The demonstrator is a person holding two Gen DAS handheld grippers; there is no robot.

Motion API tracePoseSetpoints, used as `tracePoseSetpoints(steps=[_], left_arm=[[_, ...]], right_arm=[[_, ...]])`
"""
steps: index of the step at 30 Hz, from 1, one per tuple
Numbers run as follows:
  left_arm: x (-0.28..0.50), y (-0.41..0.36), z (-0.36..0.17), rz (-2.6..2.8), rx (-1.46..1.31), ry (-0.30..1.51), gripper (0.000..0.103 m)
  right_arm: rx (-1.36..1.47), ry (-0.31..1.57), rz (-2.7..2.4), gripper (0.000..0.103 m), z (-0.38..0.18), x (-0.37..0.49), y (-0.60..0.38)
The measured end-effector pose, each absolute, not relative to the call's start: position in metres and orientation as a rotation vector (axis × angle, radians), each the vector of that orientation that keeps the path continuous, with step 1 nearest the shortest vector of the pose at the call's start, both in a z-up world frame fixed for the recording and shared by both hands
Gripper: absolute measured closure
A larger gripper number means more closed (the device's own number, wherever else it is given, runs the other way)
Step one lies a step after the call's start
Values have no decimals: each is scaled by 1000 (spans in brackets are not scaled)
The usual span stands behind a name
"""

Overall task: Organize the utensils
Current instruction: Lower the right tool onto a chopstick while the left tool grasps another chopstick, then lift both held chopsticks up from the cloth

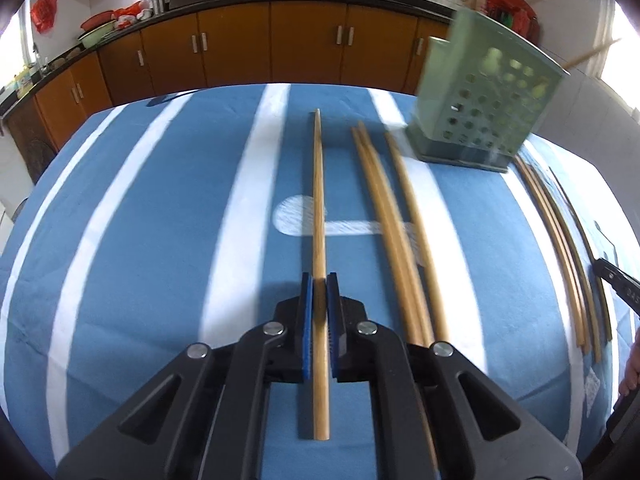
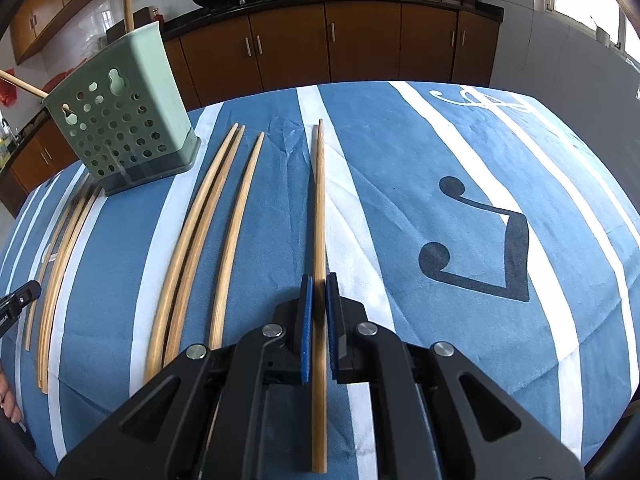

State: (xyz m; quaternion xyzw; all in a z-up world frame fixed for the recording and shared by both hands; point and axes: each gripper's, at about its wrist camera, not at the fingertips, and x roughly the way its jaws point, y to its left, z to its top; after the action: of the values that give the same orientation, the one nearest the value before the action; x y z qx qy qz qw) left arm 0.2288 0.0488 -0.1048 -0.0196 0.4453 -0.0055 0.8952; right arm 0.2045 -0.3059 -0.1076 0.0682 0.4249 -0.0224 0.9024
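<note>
both fingers (image 1: 319, 280) (image 2: 319, 280) clenched, each gripping one chopstick (image 1: 319, 216) (image 2: 319, 208) lengthwise; likely for dropping into the green holder (image 1: 486, 96) ahead.

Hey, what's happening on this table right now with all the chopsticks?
A person is sorting wooden chopsticks with a handheld gripper in each hand. The left gripper is shut on one chopstick, and the right gripper is shut on another chopstick. More loose chopsticks lie side by side on the blue striped tablecloth. A green perforated holder stands at the far side of the table, with a couple of sticks already poking out of it.
</note>
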Motion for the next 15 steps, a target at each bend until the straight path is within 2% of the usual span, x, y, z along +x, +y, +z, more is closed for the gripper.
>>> tracePoseSetpoints(steps=[5,15], left_arm=[[239,78,-103,15,-77,918,95],[235,79,-105,7,-66,887,92]], right_arm=[[122,865,-45,96,-108,210,-301],[135,847,-39,95,-110,209,-302]])
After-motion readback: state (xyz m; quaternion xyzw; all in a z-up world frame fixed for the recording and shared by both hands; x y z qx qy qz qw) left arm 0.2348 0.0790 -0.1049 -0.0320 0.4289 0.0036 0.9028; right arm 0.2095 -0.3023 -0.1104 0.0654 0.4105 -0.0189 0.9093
